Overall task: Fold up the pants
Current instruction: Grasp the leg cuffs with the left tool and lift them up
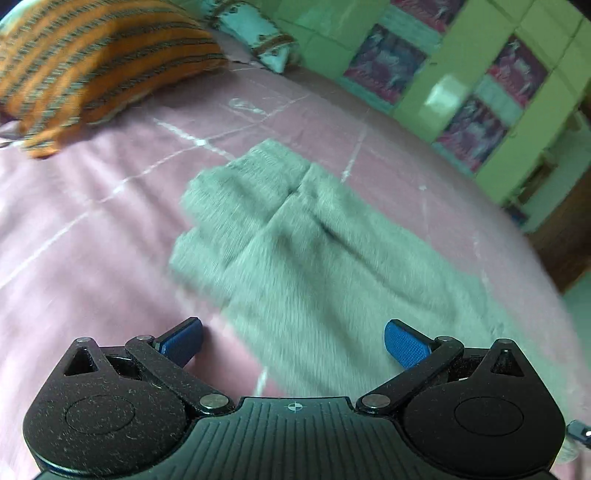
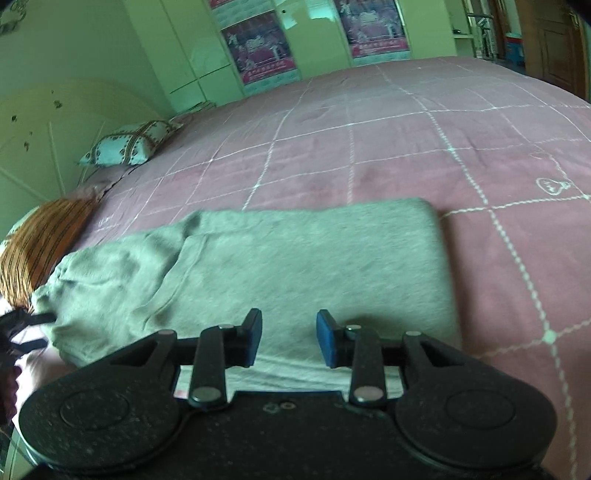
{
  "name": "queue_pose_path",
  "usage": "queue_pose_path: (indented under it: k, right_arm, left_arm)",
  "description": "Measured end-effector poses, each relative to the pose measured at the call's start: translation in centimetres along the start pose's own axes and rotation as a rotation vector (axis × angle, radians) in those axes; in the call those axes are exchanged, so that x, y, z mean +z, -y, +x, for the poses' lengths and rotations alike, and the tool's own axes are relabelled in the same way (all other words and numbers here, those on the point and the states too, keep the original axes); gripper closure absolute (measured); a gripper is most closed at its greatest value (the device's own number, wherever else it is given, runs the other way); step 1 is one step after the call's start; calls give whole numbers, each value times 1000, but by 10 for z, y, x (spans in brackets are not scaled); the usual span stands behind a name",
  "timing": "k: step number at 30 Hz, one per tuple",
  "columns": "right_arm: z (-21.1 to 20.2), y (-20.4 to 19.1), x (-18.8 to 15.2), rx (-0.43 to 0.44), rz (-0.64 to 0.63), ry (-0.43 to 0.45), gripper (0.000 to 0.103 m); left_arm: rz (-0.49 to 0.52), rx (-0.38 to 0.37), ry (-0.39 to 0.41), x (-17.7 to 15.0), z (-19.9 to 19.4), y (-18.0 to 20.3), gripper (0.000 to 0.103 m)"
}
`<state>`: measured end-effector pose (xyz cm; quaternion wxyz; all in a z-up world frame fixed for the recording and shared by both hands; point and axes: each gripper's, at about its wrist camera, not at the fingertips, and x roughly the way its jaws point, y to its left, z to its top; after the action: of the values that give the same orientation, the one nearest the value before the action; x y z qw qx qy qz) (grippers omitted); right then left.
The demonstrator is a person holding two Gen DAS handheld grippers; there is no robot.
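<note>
Grey pants [image 1: 317, 243] lie folded on a pink checked bed cover [image 1: 92, 229]. In the right wrist view the pants [image 2: 288, 266] form a flat rectangle with a bunched waist end at the left. My left gripper [image 1: 293, 345] is wide open and empty, hovering over the near end of the pants. My right gripper [image 2: 289, 338] is open and empty, just above the near edge of the pants. The tip of the left gripper [image 2: 26, 325] shows at the far left beside the bunched end.
An orange striped pillow [image 1: 88, 62] and a white patterned pillow [image 1: 258, 33] lie at the bed's head. Green wardrobe doors with posters [image 1: 461, 92] stand beyond the bed. The bed cover [image 2: 406, 140] stretches wide behind the pants.
</note>
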<state>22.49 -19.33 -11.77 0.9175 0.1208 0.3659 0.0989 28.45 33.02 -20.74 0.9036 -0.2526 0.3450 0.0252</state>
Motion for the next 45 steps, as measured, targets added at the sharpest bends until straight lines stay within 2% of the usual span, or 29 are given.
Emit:
queue_pose_path:
  k: [3,4,5,6,7,9,12,16,18,19,22,24,27,28,31,33,36,39,43,45]
  right_arm:
    - [3,-11,1,-11,-10,-2,76]
    - [5,-15,2,-15,-13,-5,76]
    - [8,-19,2,-19,-16,-9,76]
    - [11,-23,2,-21,-24,-15,76]
    - [14,-30,4,-18,-39,-20,76]
    - [19,-44,5,1,-71,-21,75]
    - [31,-74,6,63,-150,-29,74]
    - [48,-119,-6,123,-277,-62,77]
    - [64,-131,-20,100,-324,-116,74]
    - [74,-137,-32,54,-384,-133,72]
    - [75,-156,-47,-27,-530,-93,69]
    - [73,-158,-42,-31,-526,-107,67]
    - [61,-153,-35,23,-460,-97,58]
    - [64,-154,-39,21,-475,-106,56]
    - [72,-169,-55,-46,-624,-101,54]
    - [68,-168,-44,-30,-557,-108,57]
    - [41,-138,-25,45,-337,-4,46]
    - [19,-93,-12,63,-123,42,45]
    - [-12,-27,-2,7,107,120,45]
    - [-21,2,1,-18,187,130,45]
  left_arm:
    - [-24,-60,26,11,17,-12,0]
    - [-54,-71,41,13,20,-17,16]
    - [-81,-30,52,15,21,-20,44]
    - [-113,-35,35,18,25,-25,63]
    - [-137,-61,41,18,25,-28,65]
    - [-60,-47,56,18,19,-19,67]
    - [-55,-82,68,21,7,-21,68]
    - [-15,-82,11,23,6,-29,68]
    - [-20,-84,0,21,7,-32,66]
    - [-28,-83,-1,21,8,-33,66]
    - [-40,-84,8,15,4,-35,66]
    - [-43,-83,12,13,4,-33,66]
    - [-42,-75,20,11,3,-30,65]
    - [-37,-68,19,10,4,-28,65]
    - [-11,-46,31,12,-5,-17,66]
    - [33,-28,46,15,-13,-5,69]
    - [101,-30,102,20,-30,24,71]
    - [162,-67,153,25,-46,63,72]
    - [267,-127,170,23,-57,127,72]
    - [299,-171,162,18,-56,160,72]
